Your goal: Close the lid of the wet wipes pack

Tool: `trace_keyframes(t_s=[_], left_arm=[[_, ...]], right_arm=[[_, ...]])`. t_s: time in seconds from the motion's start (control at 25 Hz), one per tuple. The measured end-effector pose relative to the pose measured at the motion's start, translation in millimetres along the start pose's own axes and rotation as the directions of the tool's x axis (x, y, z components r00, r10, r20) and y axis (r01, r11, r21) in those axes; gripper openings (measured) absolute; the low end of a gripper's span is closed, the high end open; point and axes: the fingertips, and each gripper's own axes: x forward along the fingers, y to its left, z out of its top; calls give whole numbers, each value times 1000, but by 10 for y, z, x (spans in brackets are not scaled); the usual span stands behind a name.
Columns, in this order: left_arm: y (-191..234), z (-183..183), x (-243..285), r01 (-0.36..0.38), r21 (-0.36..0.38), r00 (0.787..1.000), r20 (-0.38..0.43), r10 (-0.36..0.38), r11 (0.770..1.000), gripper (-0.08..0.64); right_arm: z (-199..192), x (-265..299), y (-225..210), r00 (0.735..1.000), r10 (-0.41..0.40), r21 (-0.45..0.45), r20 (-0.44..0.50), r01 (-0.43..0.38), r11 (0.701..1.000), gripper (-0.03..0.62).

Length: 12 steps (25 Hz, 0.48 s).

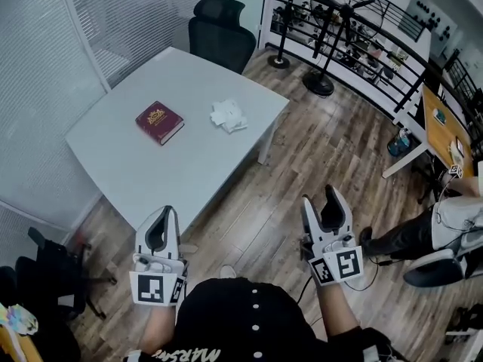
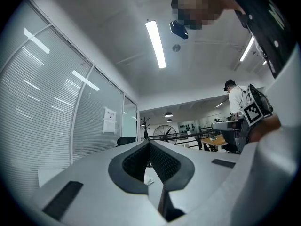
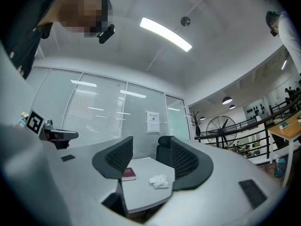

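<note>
Head view: one white table (image 1: 151, 172) stands on the wood floor, and on it lie just two things, one wet wipes pack (image 1: 229, 116) and one dark red book (image 1: 159, 122). The pack sits toward the table's right side, with the book to its left and apart from it. The pack is too small here to tell whether its lid is up or down. One black office chair (image 1: 220, 30) stands at the table's far edge, one standing fan (image 1: 343, 10) is beyond it by the railing, and one seated person (image 1: 445, 228) shows at the right edge.

There are two grippers, both held low and close to the wearer's body, short of the table's near edge. The left gripper (image 1: 167, 211) and the right gripper (image 1: 321, 197) are each well apart from the pack, which lies ahead of them across the tabletop.

In the left gripper view, the left gripper (image 2: 148, 143) has its jaws brought together at the tips, with nothing clamped between them.

In the right gripper view, the right gripper (image 3: 151, 142) has its jaws spread wide and empty. Framed in the gap are the table (image 3: 141, 192), the book (image 3: 129, 174) on the left and the pack (image 3: 159, 181) on the right, with the chair (image 3: 163, 152) behind.
</note>
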Motion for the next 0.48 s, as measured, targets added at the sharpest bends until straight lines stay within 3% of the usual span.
trace_keyframes(t_s=[0.28, 0.48], left_arm=[[265, -40, 164, 3, -3, 1000, 7, -3, 1000, 8], [259, -231, 248, 34, -20, 999, -32, -34, 999, 8]], right_arm=[[3, 328, 80, 1000, 0, 1, 21, 0, 1000, 249], [-153, 326, 89, 1000, -14, 7, -13, 14, 1000, 249]])
